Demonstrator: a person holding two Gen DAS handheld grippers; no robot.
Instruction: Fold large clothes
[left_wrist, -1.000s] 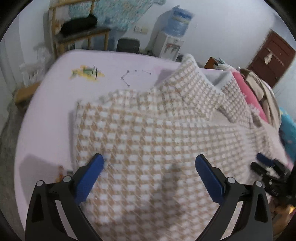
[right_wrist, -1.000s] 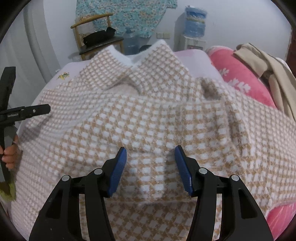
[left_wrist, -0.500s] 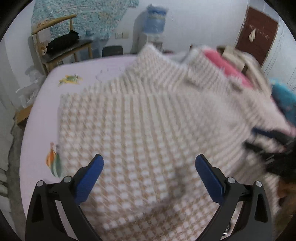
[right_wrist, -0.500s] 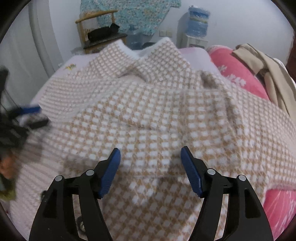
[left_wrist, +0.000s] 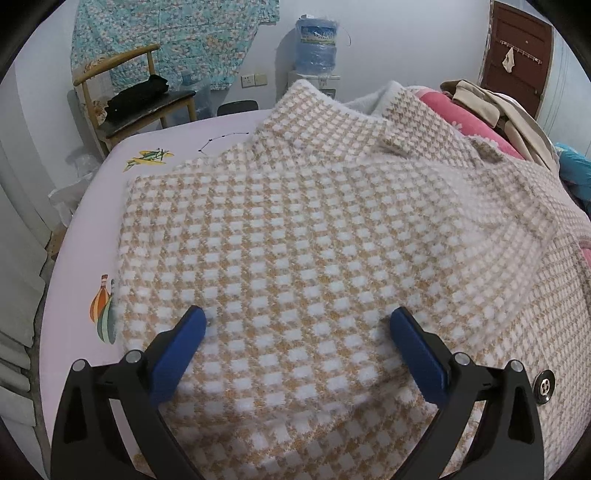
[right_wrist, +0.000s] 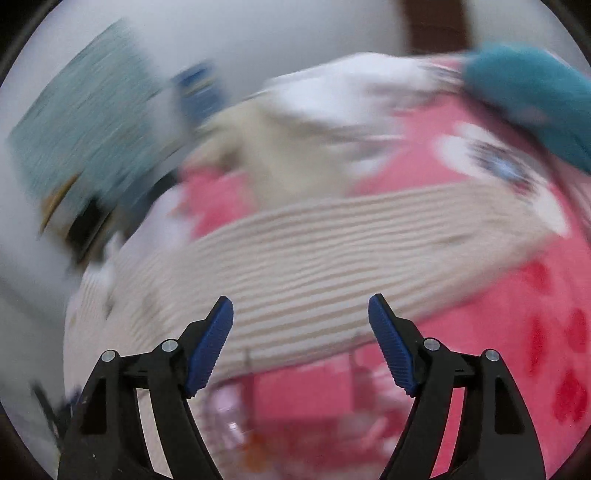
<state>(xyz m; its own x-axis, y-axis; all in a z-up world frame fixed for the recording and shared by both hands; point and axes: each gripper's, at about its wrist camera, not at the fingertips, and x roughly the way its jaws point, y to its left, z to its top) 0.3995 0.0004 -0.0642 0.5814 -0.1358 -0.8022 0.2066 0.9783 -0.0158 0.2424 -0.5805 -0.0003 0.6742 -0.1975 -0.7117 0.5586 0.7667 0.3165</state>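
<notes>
text: none legible | water bottle (left_wrist: 317, 44) label: too small to read

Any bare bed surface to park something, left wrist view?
Bare lilac bedsheet runs left of the tan-and-white checked coat, plus a patch beyond it before the wooden chair. Crowded on the right: pink blanket and piled beige clothes.

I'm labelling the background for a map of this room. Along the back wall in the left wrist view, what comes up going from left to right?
Wooden chair with a black bundle on its seat → wall sockets → blue water bottle → beige clothes pile → brown door.
</notes>
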